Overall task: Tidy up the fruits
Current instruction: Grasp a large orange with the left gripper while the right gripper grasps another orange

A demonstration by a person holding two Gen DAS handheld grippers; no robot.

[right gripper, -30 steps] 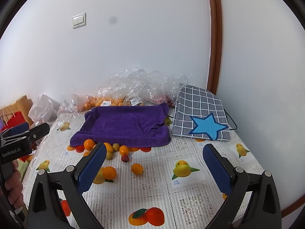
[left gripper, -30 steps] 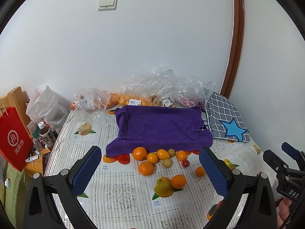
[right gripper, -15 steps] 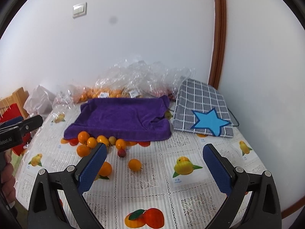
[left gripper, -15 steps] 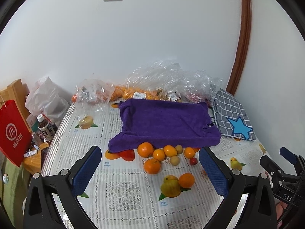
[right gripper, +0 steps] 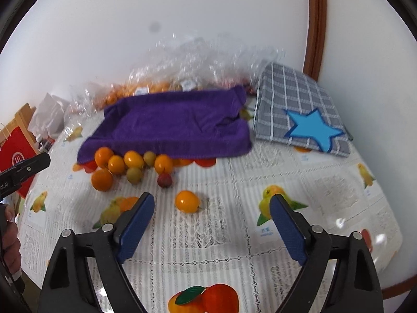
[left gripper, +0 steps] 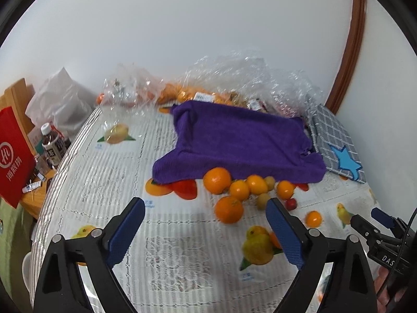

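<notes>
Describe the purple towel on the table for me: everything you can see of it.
The purple terry-cloth towel is draped over something flat and raised, hidden beneath it; its edges hang to the fruit-print tablecloth. Corners are rumpled. Loose oranges crowd its near edge, clear plastic bags lie behind, and the grey checked cloth with a blue star sits alongside.

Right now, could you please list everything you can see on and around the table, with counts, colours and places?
Oranges: six, orange, five clustered at the towel's near edge, one alone nearer the right gripper.
Small greenish fruits: two, in the cluster.
Small red fruit: one, beside the cluster.
Towel: one, purple, mid-table.
Checked cloth: one, grey with blue star, right of towel.
Plastic bags: clear, count unclear, holding fruit by the wall.
Tablecloth: one, white lace, fruit prints.
Red bag: one, far left.
Bottle: one, beside it.
Left gripper: open, empty.
Right gripper: open, empty.
</notes>
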